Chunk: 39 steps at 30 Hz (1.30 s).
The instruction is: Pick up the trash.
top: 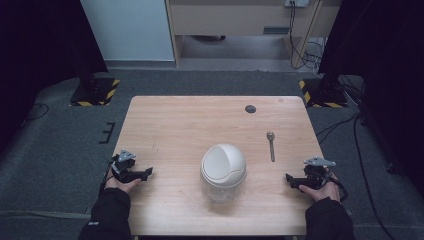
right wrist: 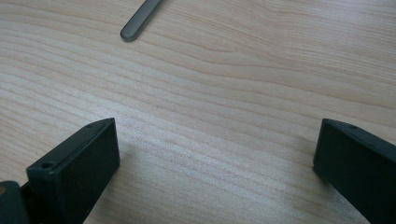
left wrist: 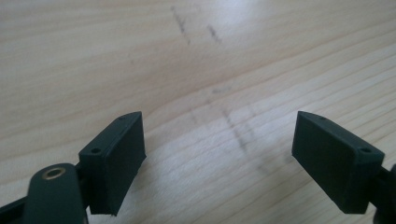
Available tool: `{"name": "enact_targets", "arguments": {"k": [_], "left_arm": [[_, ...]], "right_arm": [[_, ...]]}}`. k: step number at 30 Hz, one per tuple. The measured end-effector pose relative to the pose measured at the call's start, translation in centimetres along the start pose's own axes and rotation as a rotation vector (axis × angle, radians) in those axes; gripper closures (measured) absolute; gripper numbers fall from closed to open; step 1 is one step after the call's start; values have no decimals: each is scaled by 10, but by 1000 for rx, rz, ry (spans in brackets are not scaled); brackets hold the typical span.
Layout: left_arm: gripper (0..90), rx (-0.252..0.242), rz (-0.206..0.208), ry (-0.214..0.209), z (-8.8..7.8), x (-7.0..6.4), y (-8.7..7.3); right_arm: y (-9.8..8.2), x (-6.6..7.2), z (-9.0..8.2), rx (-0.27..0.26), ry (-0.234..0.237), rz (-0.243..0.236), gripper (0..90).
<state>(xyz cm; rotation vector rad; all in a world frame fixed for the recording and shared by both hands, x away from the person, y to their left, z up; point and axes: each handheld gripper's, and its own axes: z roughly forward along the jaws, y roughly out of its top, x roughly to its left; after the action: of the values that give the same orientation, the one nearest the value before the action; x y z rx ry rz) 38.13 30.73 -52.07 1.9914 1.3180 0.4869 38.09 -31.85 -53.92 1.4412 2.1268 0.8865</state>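
Metal spoon (right wrist: 140,19) handle cut off beyond right claw (right wrist: 215,163).

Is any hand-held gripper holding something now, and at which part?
Nothing is held. The left hand-held gripper and the right hand-held gripper are both open over the bare table.

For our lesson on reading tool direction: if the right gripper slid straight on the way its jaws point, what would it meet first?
Probably the spoon: its handle end lies just left of the line ahead of the open right gripper. Otherwise only bare table.
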Motion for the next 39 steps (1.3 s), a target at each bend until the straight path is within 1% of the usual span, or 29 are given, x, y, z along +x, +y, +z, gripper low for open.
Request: {"name": "enact_targets", "arguments": {"k": [1,3,4,5,6,7,8,9,10,11,12,13,15,16,17,18,19,20,21,25,26,29,30,33,38,39], "left_arm": [[172,-16,2,-7,-2,-2,2],[177,-64,3,-19,-7,-6,7],[178,-64,3,-19,-7,-6,7],[178,-117,3,-36,-13,-10,11],[178,-148,-2,-49,-17,-13,13],[178,-167,-1,-57,-19,-15,15],[178,-202,3,-68,-23,-18,18],[178,-202,3,-68,-23,-18,18],[178,-233,8,-75,-27,-21,22],[177,-278,8,-82,-33,-25,27],[176,-278,8,-82,-33,-25,27],[172,-330,12,-89,-40,-30,33],[167,-380,8,-98,-48,-36,39],[160,-380,8,-98,-48,-36,39],[158,-424,13,-108,-55,-42,45],[159,-424,13,-108,-55,-42,45],[159,-459,16,-128,-60,-49,51],[160,-474,16,-136,-61,-52,53],[161,-485,15,-143,-62,-55,55],[168,-513,36,-186,-65,-71,65],[168,-520,34,-196,-65,-75,67],[168,-526,48,-208,-65,-84,72],[168,-524,63,-217,-64,-89,74],[168,-528,87,-233,-62,-98,78],[168,-526,103,-266,-55,-113,87],[168,-525,111,-270,-54,-117,89]], "right_arm": [[0,0,0,0,1,-2,7],[-1,1,-1,1,0,2,7],[-1,1,-1,1,-1,1,7],[-1,1,-1,0,-1,1,7],[-1,1,-1,0,-1,0,7],[-1,1,-1,0,-1,0,7],[-1,1,-1,0,-2,0,7],[-1,1,-1,0,-2,0,7],[-1,1,-1,0,-2,0,7],[-1,1,-1,0,-2,0,7],[-1,1,-1,0,-2,0,7],[-1,1,-1,0,-2,0,7],[-1,1,-1,0,-2,0,7],[-1,1,-1,-1,-1,-1,7],[-1,1,-1,0,-2,0,7],[-1,1,-1,0,-2,0,7],[-1,1,-1,0,-2,0,7],[-1,1,-1,0,-2,0,7],[-1,1,-1,0,-2,0,7],[-1,1,-1,0,-2,1,7],[-1,1,-1,0,-2,0,7],[-1,1,-1,-1,-1,0,7],[-1,1,-1,-1,-1,0,7],[-1,1,-1,0,-1,0,7],[-1,1,-1,-1,-1,0,7],[-1,1,-1,0,-1,-1,7]]}}
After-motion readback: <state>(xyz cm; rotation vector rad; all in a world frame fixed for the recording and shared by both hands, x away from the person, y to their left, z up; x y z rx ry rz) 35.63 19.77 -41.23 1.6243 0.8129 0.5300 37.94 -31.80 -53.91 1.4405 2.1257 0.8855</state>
